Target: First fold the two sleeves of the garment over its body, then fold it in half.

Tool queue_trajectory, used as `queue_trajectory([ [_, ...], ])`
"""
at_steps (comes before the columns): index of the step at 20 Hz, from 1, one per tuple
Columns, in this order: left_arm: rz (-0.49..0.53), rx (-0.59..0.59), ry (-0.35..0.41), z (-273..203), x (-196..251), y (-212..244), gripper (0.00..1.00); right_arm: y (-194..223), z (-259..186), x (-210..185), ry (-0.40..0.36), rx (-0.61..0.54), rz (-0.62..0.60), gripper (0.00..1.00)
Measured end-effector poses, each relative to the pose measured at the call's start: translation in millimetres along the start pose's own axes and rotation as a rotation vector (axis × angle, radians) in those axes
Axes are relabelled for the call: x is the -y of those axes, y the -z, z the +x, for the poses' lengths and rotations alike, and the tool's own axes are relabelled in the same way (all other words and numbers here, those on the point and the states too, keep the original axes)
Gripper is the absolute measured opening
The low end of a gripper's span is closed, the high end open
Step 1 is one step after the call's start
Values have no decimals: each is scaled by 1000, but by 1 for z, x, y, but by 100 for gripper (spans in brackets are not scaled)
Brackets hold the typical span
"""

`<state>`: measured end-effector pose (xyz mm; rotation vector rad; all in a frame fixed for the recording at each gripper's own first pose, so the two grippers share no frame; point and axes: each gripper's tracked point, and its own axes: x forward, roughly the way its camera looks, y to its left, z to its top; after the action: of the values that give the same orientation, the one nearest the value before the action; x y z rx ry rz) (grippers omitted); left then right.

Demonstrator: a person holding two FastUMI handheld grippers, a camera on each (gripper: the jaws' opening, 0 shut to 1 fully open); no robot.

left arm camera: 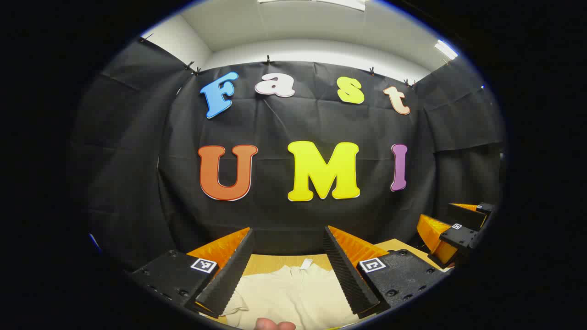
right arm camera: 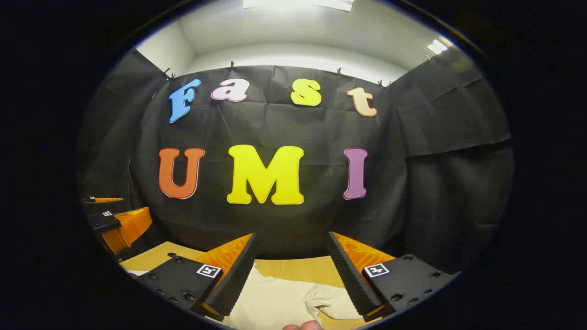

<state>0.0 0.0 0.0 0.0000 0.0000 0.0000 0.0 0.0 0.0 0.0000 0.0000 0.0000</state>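
Garment (left arm camera: 293, 293) low in the frame of the left gripper view, cream cloth spread flat on the wooden table (left arm camera: 275, 262), directly below and ahead of the left gripper (left arm camera: 288, 270). Fingers of that gripper wide apart, nothing between them, raised clear of the cloth. Collar with a small white tag (left arm camera: 306, 263) toward the far table edge, so long axis of the garment running away from the camera, toward the wall. A fingertip (left arm camera: 274, 325) at the very bottom edge of the frame.

In the right gripper view, same garment (right arm camera: 275, 300) at bottom centre, a bunched sleeve or fold (right arm camera: 337, 309) at lower right of the cloth, just beside the right-hand finger. Right gripper (right arm camera: 291, 275) likewise spread open, empty, above the fabric. Left gripper (right arm camera: 117, 224) again at the left edge of this frame; right gripper (left arm camera: 454, 231) at the right edge of the other.

Judged from this: both about equally near, each over its own half; sleeves not yet folded; next move a descent onto a sleeve edge.

Table wooden, pale, bare at the far rim. Behind, black cloth wall (left arm camera: 137, 183); above, white ceiling with light panels (left arm camera: 445, 48).
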Motion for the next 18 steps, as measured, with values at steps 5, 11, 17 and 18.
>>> queue_trajectory([
  [5, -9, 16, -2, -3, 0, -3, 96, 0, -3, 0, 5, 9, -14, 96],
  [11, -18, 0, 9, -4, 5, 1, 97, -3, -5, 9, 11, 15, -8, 96],
  [17, -14, 3, 24, -7, 14, 0, 96, -8, -9, 16, 8, 17, -8, 96],
  [18, -13, 4, 26, -8, 14, 0, 96, -7, -8, 16, 6, 18, -8, 96],
])
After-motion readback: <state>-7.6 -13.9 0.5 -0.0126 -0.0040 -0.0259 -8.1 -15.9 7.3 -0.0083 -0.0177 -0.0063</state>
